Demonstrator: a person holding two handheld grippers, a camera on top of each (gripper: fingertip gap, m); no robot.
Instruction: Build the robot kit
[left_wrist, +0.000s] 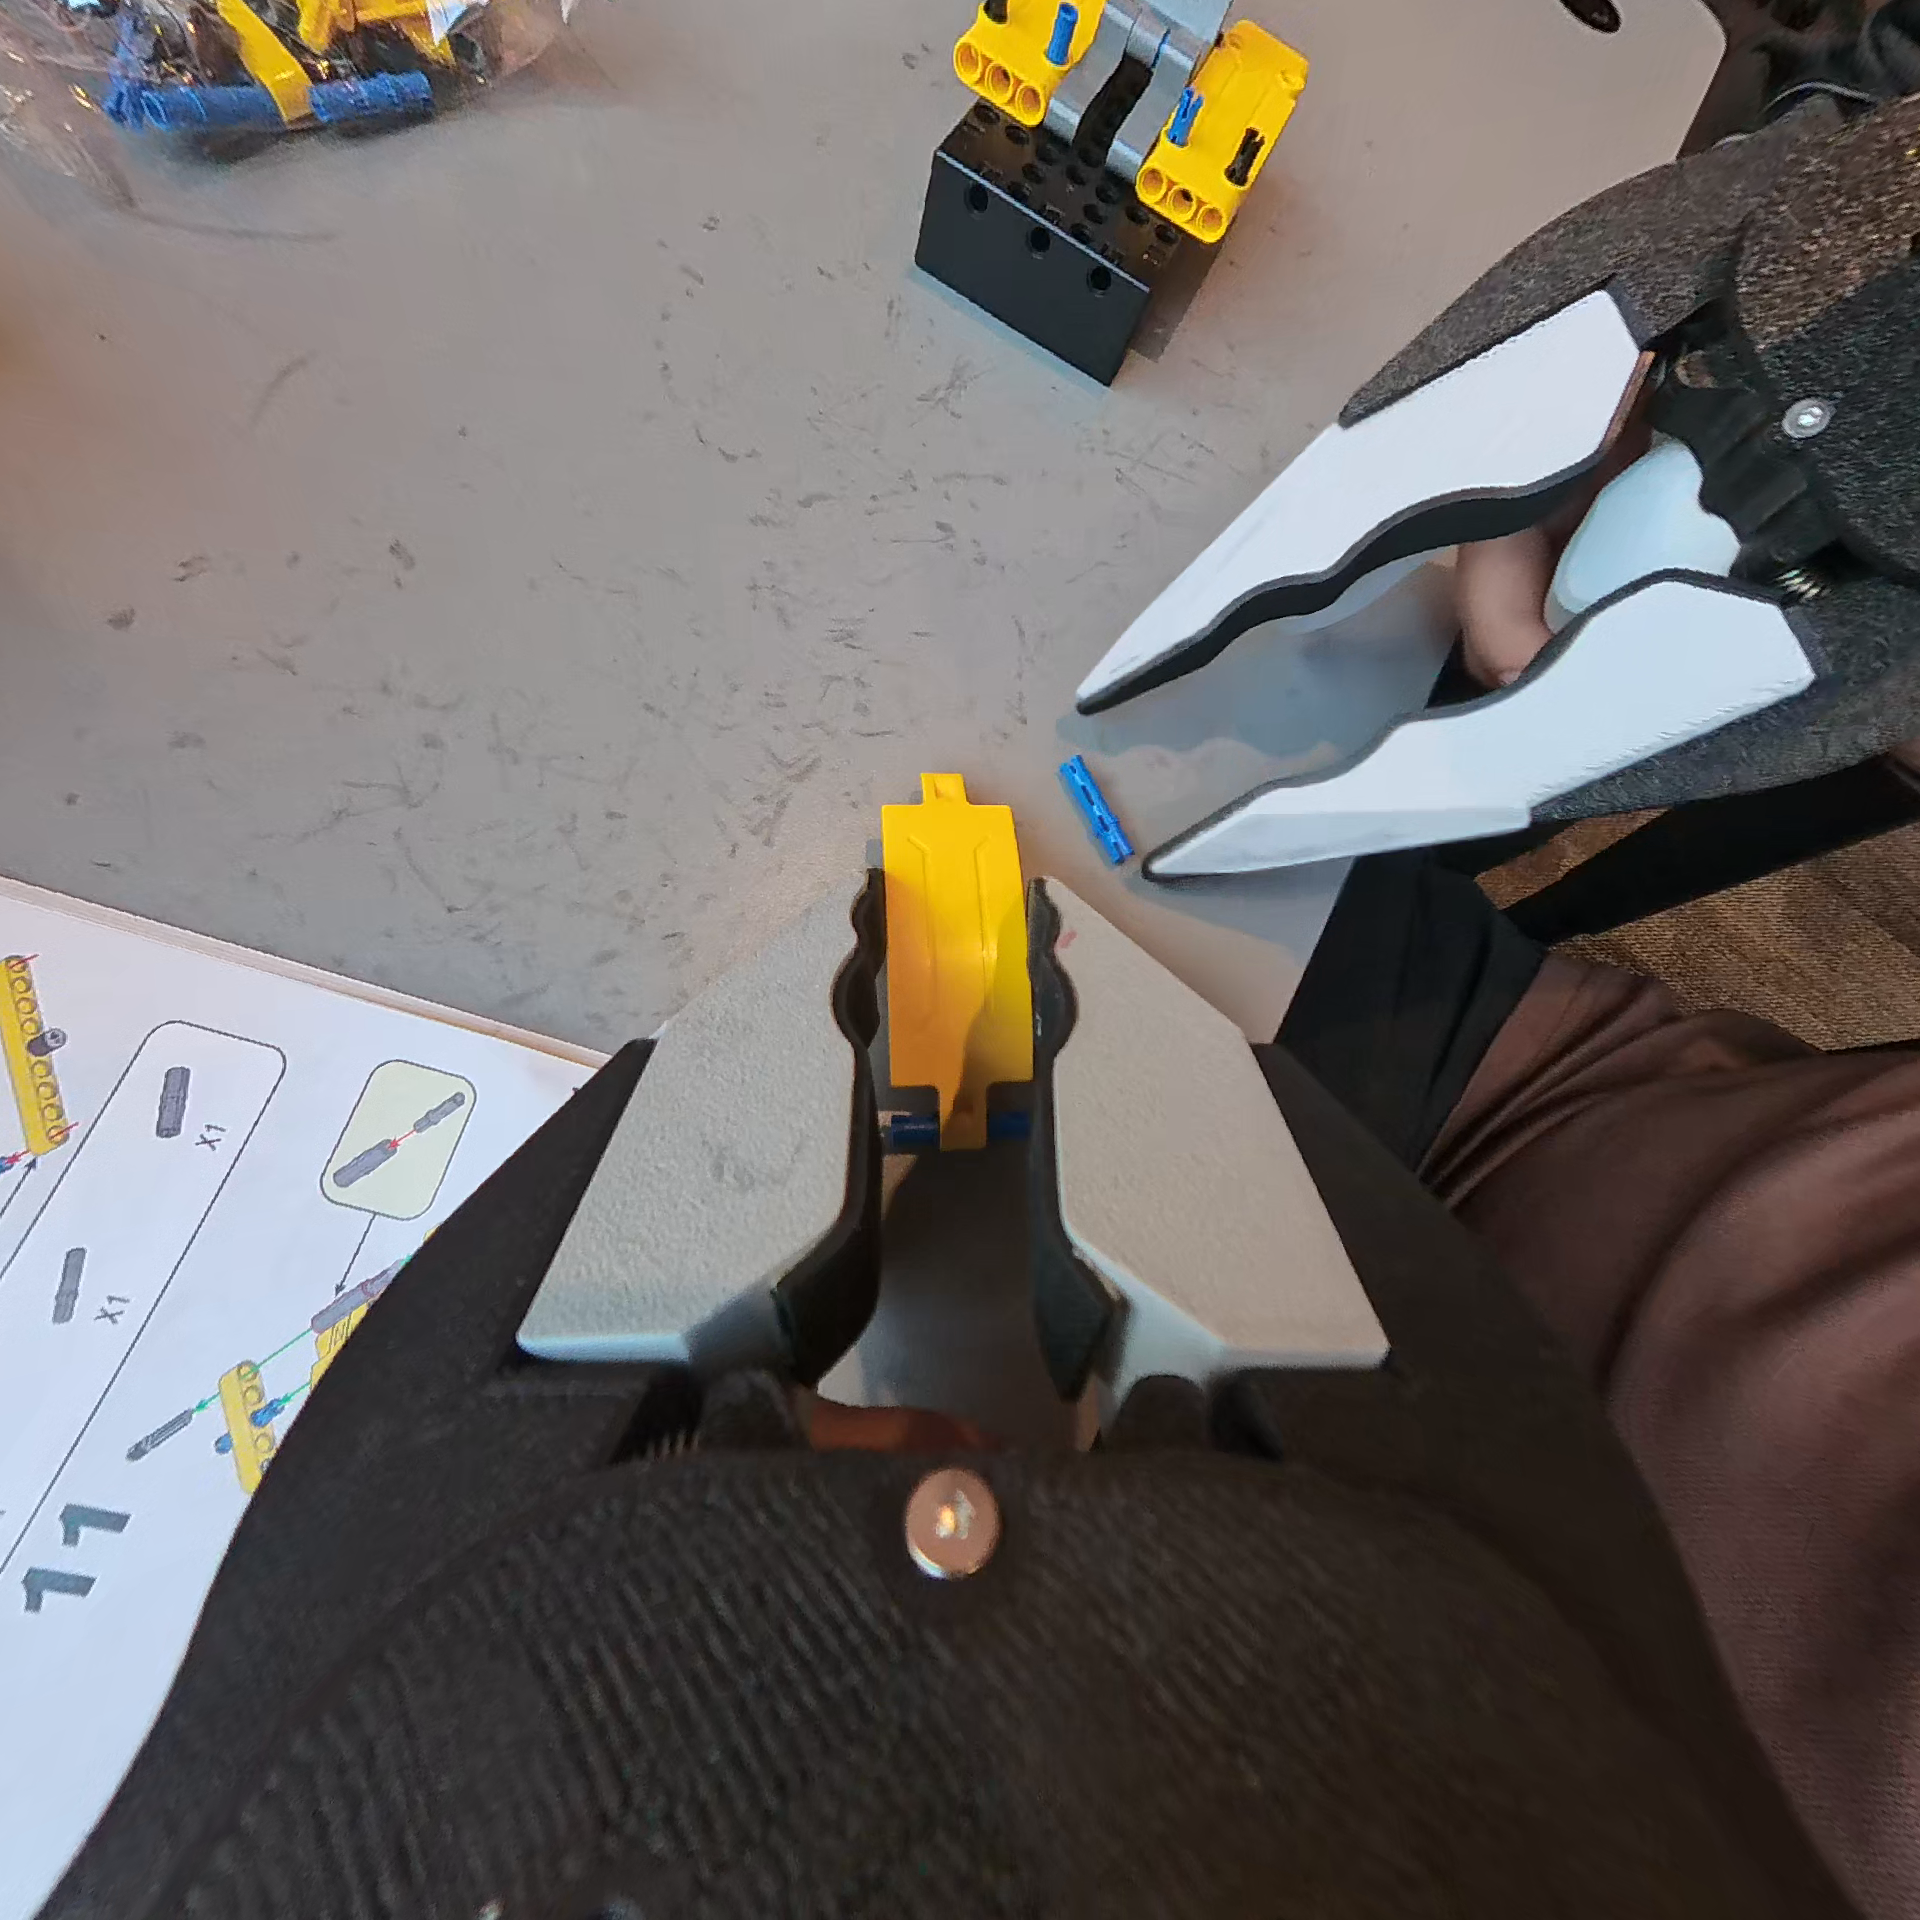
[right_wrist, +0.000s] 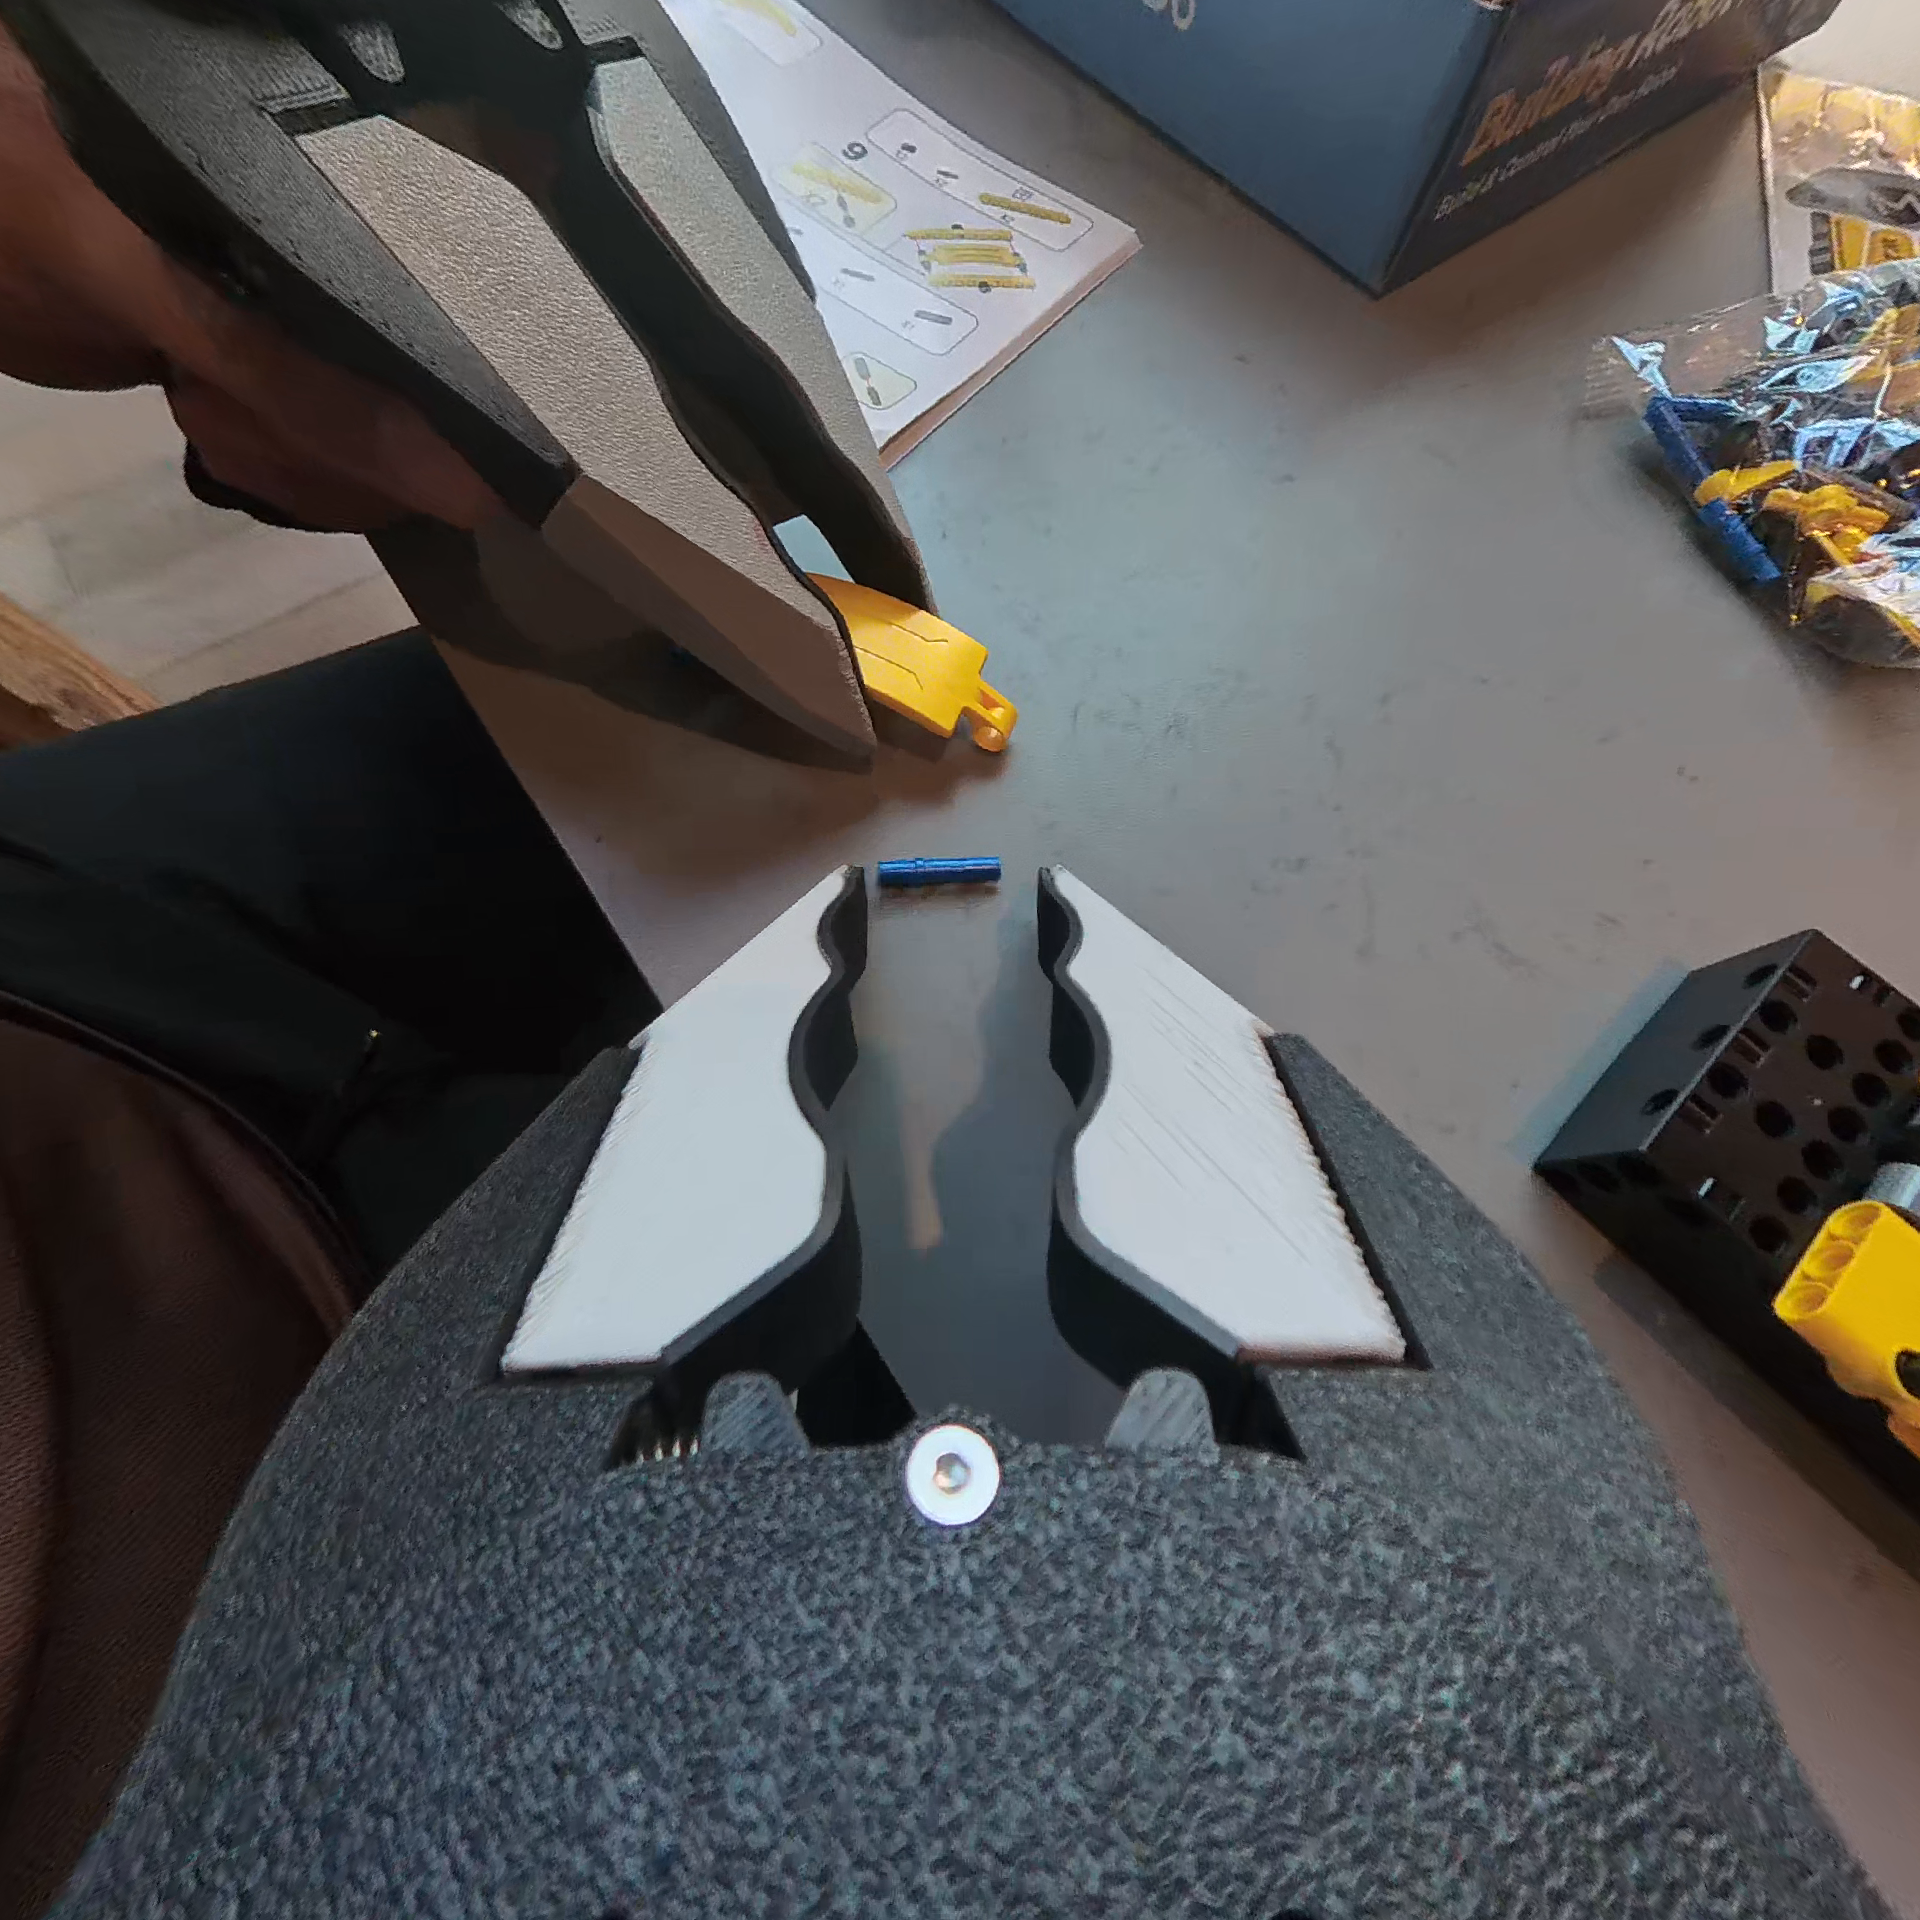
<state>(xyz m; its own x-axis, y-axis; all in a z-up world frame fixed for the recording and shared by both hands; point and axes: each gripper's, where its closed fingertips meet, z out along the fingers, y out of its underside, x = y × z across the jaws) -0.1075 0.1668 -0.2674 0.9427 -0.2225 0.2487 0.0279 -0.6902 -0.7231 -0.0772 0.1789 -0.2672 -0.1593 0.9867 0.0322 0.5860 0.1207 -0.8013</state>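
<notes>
Left gripper (left_wrist: 954, 894) is clamped on a yellow curved panel piece (left_wrist: 956, 966), fingers pressed against both its flanks, its small tab end poking out ahead and hanging just over the grey table (left_wrist: 468, 582); a blue pin (left_wrist: 914, 1130) shows at the panel's rear end between the fingers. Right gripper (right_wrist: 951, 883) is spread wide with nothing in it, tips down close to the table, and a loose blue pin (right_wrist: 938, 871) lies flat just ahead of its fingertips, untouched. So one piece is in hand, the loose pin is not yet picked up. Farther off stands a black perforated block (left_wrist: 1023, 244) already carrying yellow and grey parts (left_wrist: 1132, 94). An open instruction booklet (left_wrist: 156, 1195) lies at the left, a clear bag of spare pieces (right_wrist: 1797, 457) and a blue box (right_wrist: 1382, 114) beyond.
</notes>
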